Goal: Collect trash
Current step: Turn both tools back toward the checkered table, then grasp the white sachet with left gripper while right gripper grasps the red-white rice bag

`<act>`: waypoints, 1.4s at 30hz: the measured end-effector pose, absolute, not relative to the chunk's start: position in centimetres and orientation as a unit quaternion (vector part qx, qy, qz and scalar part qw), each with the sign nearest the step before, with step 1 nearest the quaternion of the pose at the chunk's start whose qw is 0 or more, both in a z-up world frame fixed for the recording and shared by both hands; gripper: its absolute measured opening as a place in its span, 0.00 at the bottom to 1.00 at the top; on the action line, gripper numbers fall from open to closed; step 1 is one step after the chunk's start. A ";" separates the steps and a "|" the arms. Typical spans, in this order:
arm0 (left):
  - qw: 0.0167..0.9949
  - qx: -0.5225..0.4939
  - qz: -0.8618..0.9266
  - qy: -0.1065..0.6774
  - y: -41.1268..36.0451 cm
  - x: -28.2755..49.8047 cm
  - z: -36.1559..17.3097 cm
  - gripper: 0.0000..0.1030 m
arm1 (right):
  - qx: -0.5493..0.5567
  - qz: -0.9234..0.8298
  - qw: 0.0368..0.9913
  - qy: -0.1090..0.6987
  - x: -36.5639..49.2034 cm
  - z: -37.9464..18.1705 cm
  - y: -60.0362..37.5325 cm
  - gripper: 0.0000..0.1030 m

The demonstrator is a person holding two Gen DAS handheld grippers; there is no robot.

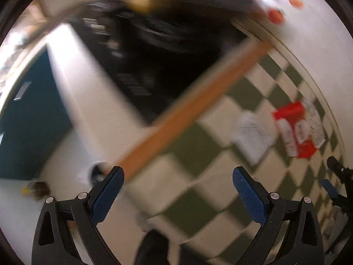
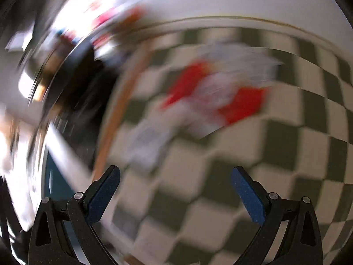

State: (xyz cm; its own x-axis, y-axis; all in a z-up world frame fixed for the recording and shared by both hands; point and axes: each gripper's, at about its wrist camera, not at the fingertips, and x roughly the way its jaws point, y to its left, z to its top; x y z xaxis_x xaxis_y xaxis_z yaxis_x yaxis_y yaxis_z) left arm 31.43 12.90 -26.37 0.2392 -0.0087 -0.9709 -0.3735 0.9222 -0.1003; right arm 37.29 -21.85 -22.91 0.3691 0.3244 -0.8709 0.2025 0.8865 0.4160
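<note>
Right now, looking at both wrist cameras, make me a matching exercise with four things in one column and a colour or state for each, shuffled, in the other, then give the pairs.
Things:
1. red and white wrapper
2. white crumpled paper
3. left gripper
4. wooden strip

Colour or state:
A. orange-brown, running diagonally beside the checkered floor
B. open, holding nothing
C. lying on the floor, touching the paper's right side
D. pale, lying left of the wrapper

Pairs: 1-C, 2-D, 3-B, 4-A
</note>
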 end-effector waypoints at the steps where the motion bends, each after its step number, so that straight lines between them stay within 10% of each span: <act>1: 0.765 -0.162 0.103 0.615 11.7 33.2 -27.4 0.97 | 0.251 0.029 0.790 0.558 38.5 -23.7 -23.8 0.99; 7: 0.734 -0.164 0.071 0.655 6.8 39.8 -32.4 0.97 | 0.326 0.014 0.765 0.555 44.8 -29.4 -31.6 0.99; 10: 0.729 -0.140 0.080 0.665 5.2 41.0 -33.6 0.78 | 0.320 0.019 0.769 0.553 46.5 -30.3 -31.5 0.98; 12: 0.741 -0.100 0.088 0.658 3.5 41.7 -33.3 0.62 | 0.309 0.036 0.772 0.555 47.5 -30.4 -30.2 0.96; 15: 0.751 -0.069 0.089 0.651 1.7 42.3 -32.5 0.00 | 0.262 0.024 0.791 0.552 48.6 -30.3 -27.8 0.92; 17: 0.749 -0.058 0.093 0.654 0.8 42.7 -32.4 0.00 | 0.228 0.007 0.803 0.551 49.4 -30.3 -26.6 0.79; 19: 0.751 -0.056 0.094 0.652 0.5 42.6 -32.1 0.00 | 0.209 0.002 0.806 0.553 50.0 -30.4 -25.8 0.30; 22: 0.756 -0.066 0.097 0.644 0.7 42.2 -31.1 0.00 | 0.223 0.005 0.817 0.532 50.1 -30.0 -25.3 0.12; 37: 0.803 -0.183 0.070 0.562 9.8 36.0 -22.2 0.00 | 0.205 0.050 0.876 0.434 42.6 -17.5 -25.4 0.06; 42: 0.767 -0.190 0.009 0.612 7.4 37.7 -28.6 0.51 | 0.197 0.001 0.870 0.453 40.7 -18.9 -28.1 0.06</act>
